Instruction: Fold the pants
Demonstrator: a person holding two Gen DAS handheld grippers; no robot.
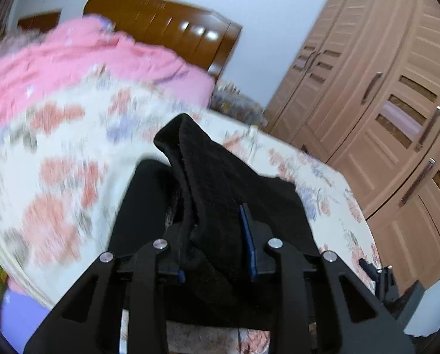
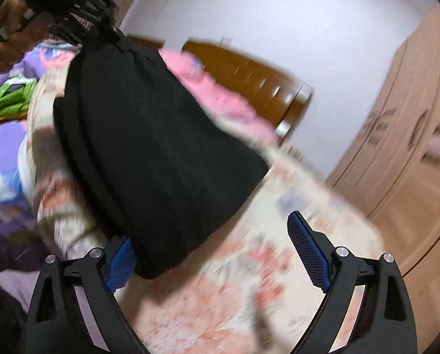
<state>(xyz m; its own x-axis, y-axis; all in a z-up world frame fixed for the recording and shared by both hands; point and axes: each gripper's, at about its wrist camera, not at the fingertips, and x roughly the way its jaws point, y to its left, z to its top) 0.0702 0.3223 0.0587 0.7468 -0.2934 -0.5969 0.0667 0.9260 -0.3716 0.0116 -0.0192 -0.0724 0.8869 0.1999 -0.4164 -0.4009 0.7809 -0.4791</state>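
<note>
The black pants (image 1: 220, 206) hang bunched between the blue pads of my left gripper (image 1: 217, 253), which is shut on them above the floral bed. In the right wrist view the pants (image 2: 155, 153) hang as a wide black sheet from the left gripper (image 2: 101, 29) at the top left. My right gripper (image 2: 214, 253) is open with its blue pads wide apart. The pants' lower edge hangs just in front of its left pad (image 2: 121, 261); the right pad (image 2: 308, 256) is free. Both views are motion-blurred.
The bed has a floral cover (image 1: 57, 162) and a pink blanket (image 1: 87, 56) near the brown headboard (image 1: 166, 23). A tan wardrobe (image 1: 382, 103) stands to the right. Green and purple items (image 2: 10, 100) lie at the bed's left.
</note>
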